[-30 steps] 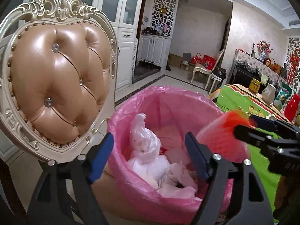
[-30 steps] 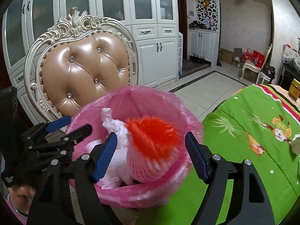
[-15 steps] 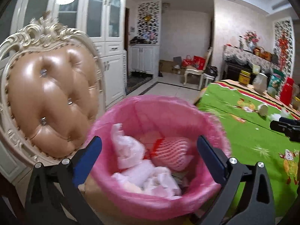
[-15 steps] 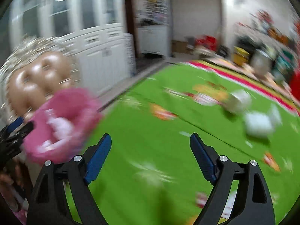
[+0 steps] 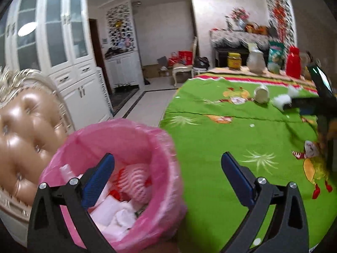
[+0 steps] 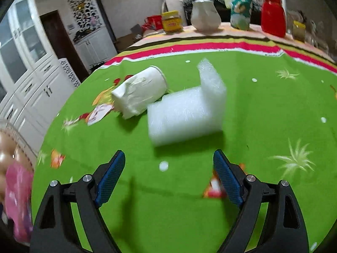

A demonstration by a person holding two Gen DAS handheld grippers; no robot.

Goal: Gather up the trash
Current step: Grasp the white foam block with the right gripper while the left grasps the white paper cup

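Note:
A bin lined with a pink bag (image 5: 130, 139) stands at the green table's left edge; it holds white scraps and a pink-red foam fruit net (image 5: 137, 186). My left gripper (image 5: 166, 168) is open and empty just above the bin's right rim. My right gripper (image 6: 168, 168) is open and empty over the table, a short way before a folded white foam sheet (image 6: 185, 113) and a crushed white paper cup (image 6: 139, 92) lying on its side. Both pieces also show far off in the left wrist view, the cup (image 5: 261, 92) and the foam (image 5: 282, 101).
A tufted tan chair (image 5: 23, 139) stands left of the bin. A small paper scrap (image 6: 99, 113) lies left of the cup. A yellow jar (image 6: 171, 22), white jug (image 6: 205, 18), snack bag (image 6: 240, 10) and red container (image 6: 272, 13) line the table's far edge.
The foam fruit net left my right gripper and lies in the bin. My right gripper swung right from the bin to the foam sheet and cup. My left gripper turned right.

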